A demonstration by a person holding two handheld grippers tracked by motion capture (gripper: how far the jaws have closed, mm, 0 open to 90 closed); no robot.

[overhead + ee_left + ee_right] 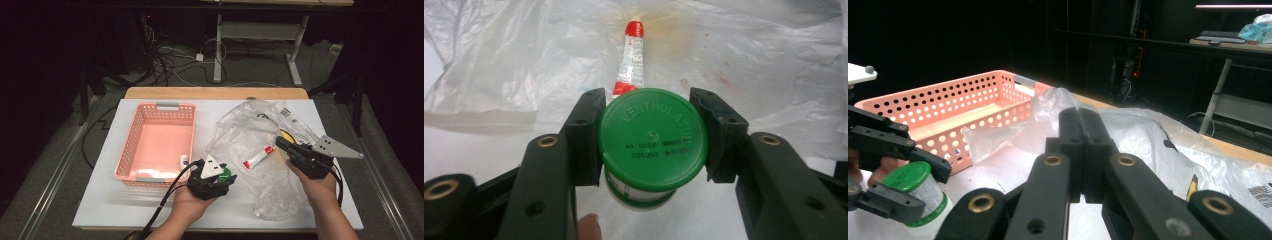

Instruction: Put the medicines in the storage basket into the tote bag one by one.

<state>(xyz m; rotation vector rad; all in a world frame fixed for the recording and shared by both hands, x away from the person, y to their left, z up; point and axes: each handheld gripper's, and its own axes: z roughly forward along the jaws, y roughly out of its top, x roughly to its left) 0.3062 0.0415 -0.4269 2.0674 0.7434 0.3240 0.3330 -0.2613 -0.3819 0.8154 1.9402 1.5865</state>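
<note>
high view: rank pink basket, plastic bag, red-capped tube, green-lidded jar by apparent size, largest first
1. plastic bag, crumpled, spread widest
2. pink basket, close to the bag in footprint, so those two are nearly tied
3. red-capped tube
4. green-lidded jar, partly hidden by the left tongs, so its rank against the tube is unsure

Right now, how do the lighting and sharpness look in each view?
High view: white table bright, surroundings dark, slightly soft. Left gripper view: green jar sharp, plastic bag washed out by glare. Right gripper view: dark background, near jaws blurred, pink basket clear.
</note>
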